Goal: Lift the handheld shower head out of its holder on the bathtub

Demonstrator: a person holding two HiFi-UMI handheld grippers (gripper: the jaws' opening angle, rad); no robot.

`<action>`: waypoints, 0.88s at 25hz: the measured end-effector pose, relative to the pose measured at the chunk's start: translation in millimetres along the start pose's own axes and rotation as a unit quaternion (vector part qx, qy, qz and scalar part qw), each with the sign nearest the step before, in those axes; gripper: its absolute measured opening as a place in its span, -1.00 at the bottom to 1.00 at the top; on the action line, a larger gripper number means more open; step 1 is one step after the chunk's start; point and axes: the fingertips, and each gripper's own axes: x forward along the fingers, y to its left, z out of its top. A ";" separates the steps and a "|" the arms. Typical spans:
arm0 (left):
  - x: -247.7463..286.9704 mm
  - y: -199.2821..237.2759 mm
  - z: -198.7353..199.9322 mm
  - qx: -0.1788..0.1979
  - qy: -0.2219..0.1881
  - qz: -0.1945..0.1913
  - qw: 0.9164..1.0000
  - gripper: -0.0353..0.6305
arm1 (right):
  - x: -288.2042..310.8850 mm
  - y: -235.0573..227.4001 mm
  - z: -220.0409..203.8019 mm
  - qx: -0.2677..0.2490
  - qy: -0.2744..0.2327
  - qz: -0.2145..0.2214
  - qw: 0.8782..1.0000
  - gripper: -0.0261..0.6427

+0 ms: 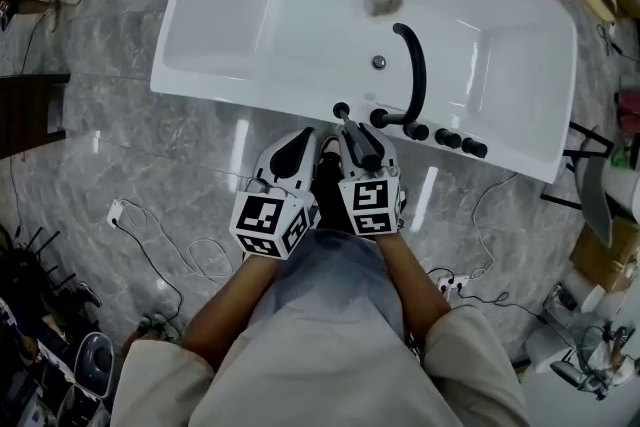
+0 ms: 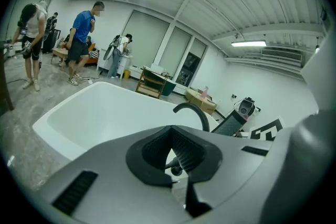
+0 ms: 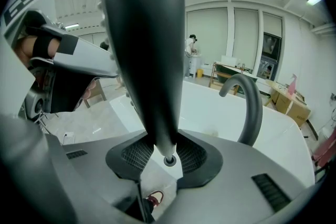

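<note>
Shower head [image 3: 144, 50]: slim black wand, clamped in right gripper [image 3: 167, 150]; left gripper [image 2: 171, 140] closed, empty.

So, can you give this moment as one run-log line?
right gripper: shut on shower head | shower head: lower end free | left gripper: shut, empty

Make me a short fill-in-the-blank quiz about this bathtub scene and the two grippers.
1. The handheld shower head is clamped in the ___ gripper.
2. The left gripper holds ___.
3. The curved faucet spout on the white bathtub is coloured ___.
Missing words: right; nothing; black.
</note>
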 end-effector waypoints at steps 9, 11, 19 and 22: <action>0.1 -6.7 3.8 -0.003 -0.004 -0.010 1.000 -0.88 | -20.0 3.9 9.6 -0.007 -0.010 0.004 1.000 -0.49; 0.5 -8.7 4.6 -0.001 -0.003 -0.013 1.000 -0.88 | -24.6 4.3 13.2 -0.009 -0.014 0.004 1.000 -0.49; -3.7 -10.4 16.2 0.004 -0.011 -0.017 1.000 -0.88 | -45.8 4.8 29.4 -0.011 -0.028 0.003 1.000 -0.49; -5.1 -11.9 18.7 0.008 -0.014 -0.019 1.000 -0.88 | -52.8 6.0 32.4 -0.009 -0.034 0.007 0.999 -0.49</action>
